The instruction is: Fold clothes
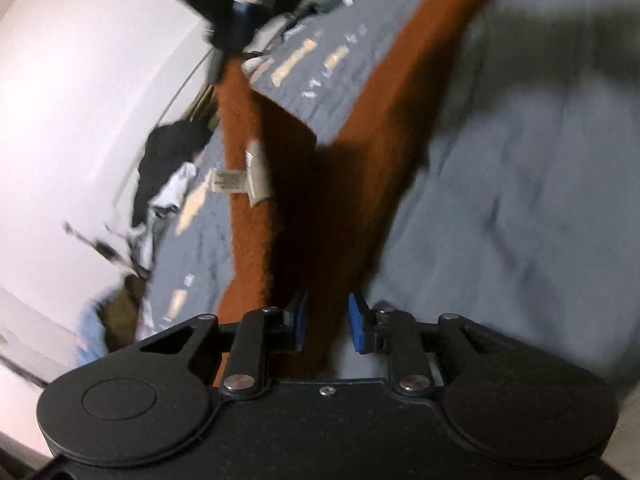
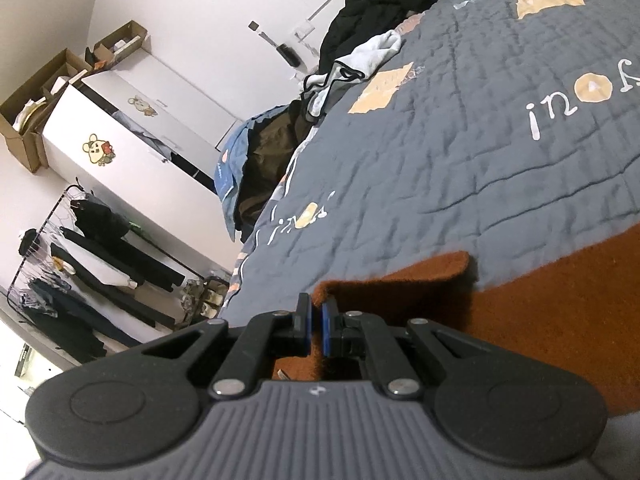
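A rust-brown fleece garment (image 1: pixel 344 184) lies stretched over the grey quilted bedcover (image 1: pixel 520 200), with white care labels (image 1: pixel 244 178) showing on one hanging strip. My left gripper (image 1: pixel 329 322) stands over its near end. Brown cloth runs between the blue pads (image 1: pixel 357 324), and a thin grey gap shows beside the right one, so they do not press. The view is blurred. My right gripper (image 2: pixel 319 322) is shut on an edge of the same garment (image 2: pixel 540 300). It also appears at the top of the left wrist view, right gripper (image 1: pixel 224 40), lifting the strip.
A heap of dark and pale clothes (image 2: pixel 360 40) lies along the bed's far side. Beyond it stand a white wardrobe (image 2: pixel 132 144) with cardboard boxes (image 2: pixel 40 96) on top and a clothes rack (image 2: pixel 80 264). The patterned quilt (image 2: pixel 480 140) spreads to the right.
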Motion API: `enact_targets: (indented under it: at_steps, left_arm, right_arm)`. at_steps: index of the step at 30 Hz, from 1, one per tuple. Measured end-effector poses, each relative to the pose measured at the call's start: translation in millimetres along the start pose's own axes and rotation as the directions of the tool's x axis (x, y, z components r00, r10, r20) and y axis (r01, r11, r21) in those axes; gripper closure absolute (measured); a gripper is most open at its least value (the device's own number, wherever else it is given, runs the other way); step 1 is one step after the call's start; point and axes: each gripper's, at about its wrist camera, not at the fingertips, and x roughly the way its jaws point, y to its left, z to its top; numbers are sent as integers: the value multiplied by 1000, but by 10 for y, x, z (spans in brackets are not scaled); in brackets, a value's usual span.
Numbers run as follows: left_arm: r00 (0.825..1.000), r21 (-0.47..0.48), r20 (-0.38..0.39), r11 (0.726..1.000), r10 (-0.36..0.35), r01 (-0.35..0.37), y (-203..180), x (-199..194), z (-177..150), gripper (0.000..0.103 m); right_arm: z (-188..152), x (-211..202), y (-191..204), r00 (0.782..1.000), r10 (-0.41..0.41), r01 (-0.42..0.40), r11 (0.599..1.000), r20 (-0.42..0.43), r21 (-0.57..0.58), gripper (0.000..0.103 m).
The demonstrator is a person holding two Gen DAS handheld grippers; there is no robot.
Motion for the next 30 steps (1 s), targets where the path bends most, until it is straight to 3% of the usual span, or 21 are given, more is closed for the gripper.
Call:
enact_targets:
  at_steps: [2,5,9,12,13,16,18,19,21,24,26,29,30]
  left_arm:
    - [999,111,-14,993,29,-28,-128,83,-94,79]
    - [995,257,17,961,101,-102,-315,153,-241,77]
    - [983,310,28,934,179,-179,-412,300,-309,77]
    - [982,319,44,929,184,-188,-425,364,-317,82]
    - [987,284,30,946,155,-157,-374,354,-305,89]
    - [1000,55,-11,998,16,-15,-70,218,-242,92]
    - [997,-103,-21,992,-80,77,181,92,-237,92]
    - [992,-182,-19,976,-129,123,308,29,-237,92]
    - [971,-348,4,910,-238,225,585,-87,-279,98]
    - [905,-563,71,732,-419,383,930,-179,-362,98]
    - [911,-570,76,732,-406,374,1011,-238,-438,98]
    - [956,-407,-4,874,-292,265,709,-319,-326,98]
    - [954,-394,-7,878,-299,272,639,-300,-302,97]
  right_arm:
    - [-5,9,-15,1000,0,0,1000,-7,1,98]
    - [-12,25,-53,1000,-9,9,1000,-18,12,98]
    - [-21,35,-85,999,-17,18,1000,-28,18,98]
    - [-23,31,-82,999,-16,17,1000,-28,19,98]
    - [-22,30,-81,999,-16,16,1000,-28,18,98]
    - [-19,18,-81,1000,-15,15,1000,-26,19,98]
    - [-15,12,-91,1000,-16,16,1000,-23,21,98]
    - [-10,6,-95,1000,-16,17,1000,-21,25,98]
    - [-1,-6,-101,1000,-17,17,999,-17,28,98]
    - [3,-9,-95,1000,-21,21,1000,-15,23,98]
    - [-2,1,-88,999,-35,35,999,-22,7,98]
    - [-19,29,-81,997,-70,69,997,-38,-29,98]
    - [-26,30,-85,996,-73,71,997,-42,-32,98]
